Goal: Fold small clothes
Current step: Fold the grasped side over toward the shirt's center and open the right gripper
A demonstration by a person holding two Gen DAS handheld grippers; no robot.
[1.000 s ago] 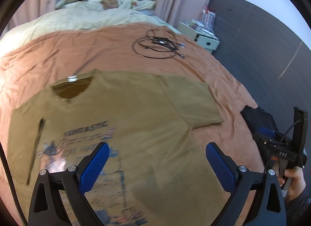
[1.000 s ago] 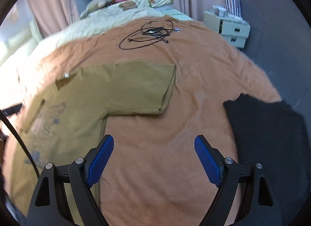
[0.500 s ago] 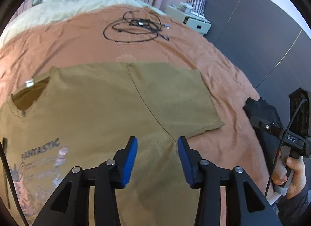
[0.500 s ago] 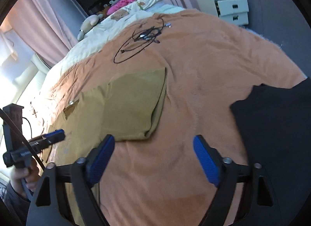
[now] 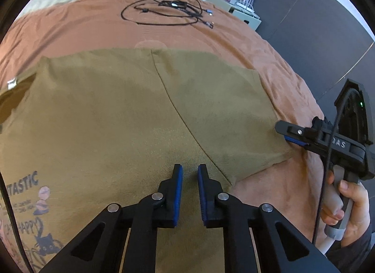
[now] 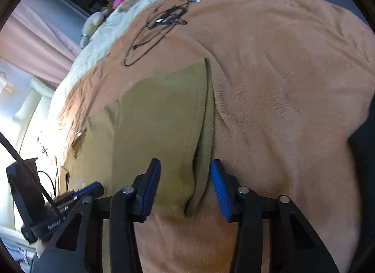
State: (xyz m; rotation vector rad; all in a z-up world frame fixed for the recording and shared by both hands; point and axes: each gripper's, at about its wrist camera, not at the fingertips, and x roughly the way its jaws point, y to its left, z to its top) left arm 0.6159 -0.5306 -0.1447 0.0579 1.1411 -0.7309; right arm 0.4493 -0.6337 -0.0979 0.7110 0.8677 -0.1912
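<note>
Bed (image 5: 77, 26): covered by a rust-orange blanket, cream duvet toward the head end; carries everything else.
T-shirt (image 5: 105, 113): olive, printed front up, spread flat across the near half of the bed; collar with white tag toward the left edge of the left wrist view, one short sleeve lying out toward the bed's right side.
Sleeve (image 6: 164, 113): long axis running away from the right gripper toward the head of the bed; hem edge and open cuff facing the bare blanket on the right.
Black garment (image 6: 365, 146): dark cloth at the bed's right edge, well apart from the sleeve.
Cables (image 5: 164, 10): black loops near the far middle of the blanket, clear of the shirt.
Left gripper (image 5: 189, 174): jaws closing, nearly together, tips down on the shirt body just beside the armpit seam; cannot tell whether cloth is pinched between the pads.
Right gripper (image 6: 185, 174): jaws closing, half-wide, straddling the near corner of the sleeve hem; pads not yet pressing on the cloth.
Key relation: sleeve corner directly ahead of and between the right gripper's pads, the shirt side seam directly under the left; right hand nearer the sleeve, left nearer the body.
Likely step: pinching both points to fold the sleeve side inward.
</note>
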